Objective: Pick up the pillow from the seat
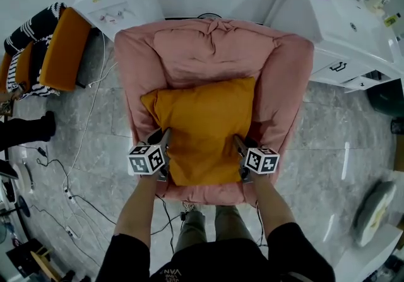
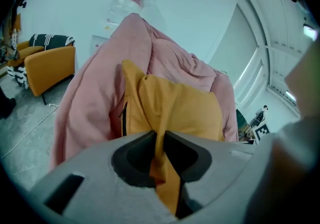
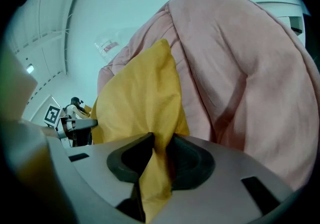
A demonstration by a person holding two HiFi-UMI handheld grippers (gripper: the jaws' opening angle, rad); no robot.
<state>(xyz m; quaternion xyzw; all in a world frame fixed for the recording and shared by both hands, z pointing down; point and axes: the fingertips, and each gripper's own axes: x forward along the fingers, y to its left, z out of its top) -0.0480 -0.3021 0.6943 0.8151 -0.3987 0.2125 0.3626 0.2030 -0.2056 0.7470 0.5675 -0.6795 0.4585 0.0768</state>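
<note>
Pink armchair (image 1: 278, 85) holds the pillow (image 1: 205, 126) squarely between the tools — left tool (image 1: 163, 143) clamped on its left edge, right tool (image 1: 242, 148) on its right — both equally near.

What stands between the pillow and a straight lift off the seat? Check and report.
Nothing visible does. The left tongs and right tongs are each shut on the orange pillow at its near edge. Nothing lies on top of it, and the pink armchair only flanks it at the sides and back.
</note>
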